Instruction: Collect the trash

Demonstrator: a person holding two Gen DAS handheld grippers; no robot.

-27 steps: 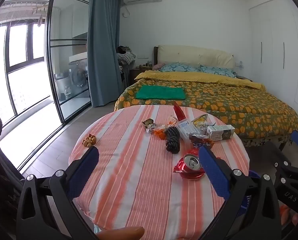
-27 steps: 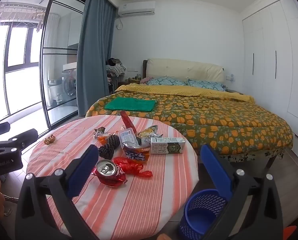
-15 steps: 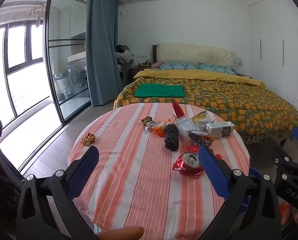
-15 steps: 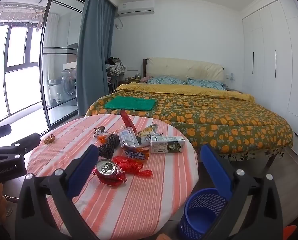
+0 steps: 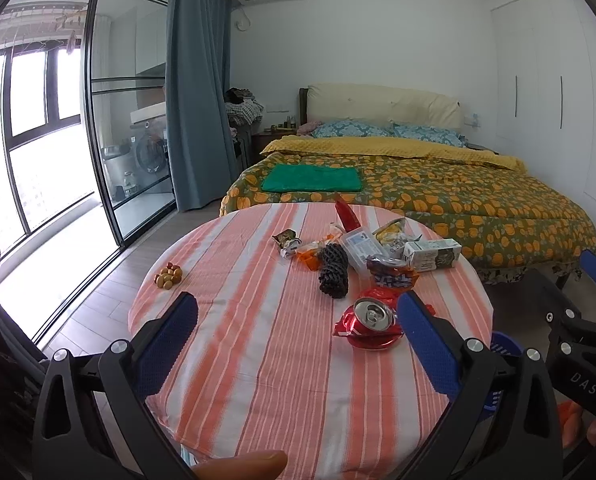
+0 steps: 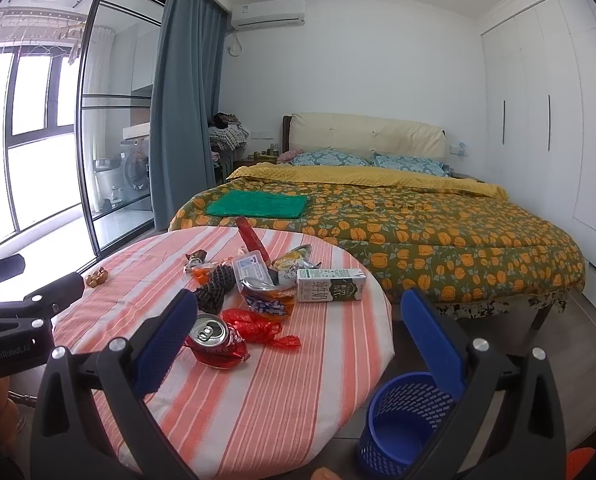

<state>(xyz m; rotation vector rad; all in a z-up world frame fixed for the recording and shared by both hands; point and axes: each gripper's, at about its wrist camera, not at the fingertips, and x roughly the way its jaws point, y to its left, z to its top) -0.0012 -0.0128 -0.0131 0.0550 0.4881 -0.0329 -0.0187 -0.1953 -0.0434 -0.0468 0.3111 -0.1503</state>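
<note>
Blue-padded jaws of the right gripper (image 6: 298, 336) are standing wide apart with nothing between them, hovering over the near edge of the round table (image 6: 282, 396). Just ahead, towards its left finger, the crushed red can (image 6: 212, 340) is lying on the striped cloth, its opened top tilting back at the camera, long axis running roughly front to back. The left gripper (image 5: 298, 340) is likewise gaping empty, with the can beside its right finger. Either hand looks about equally near. Below the table's right edge, the blue basket (image 6: 402, 420) is waiting.
</note>
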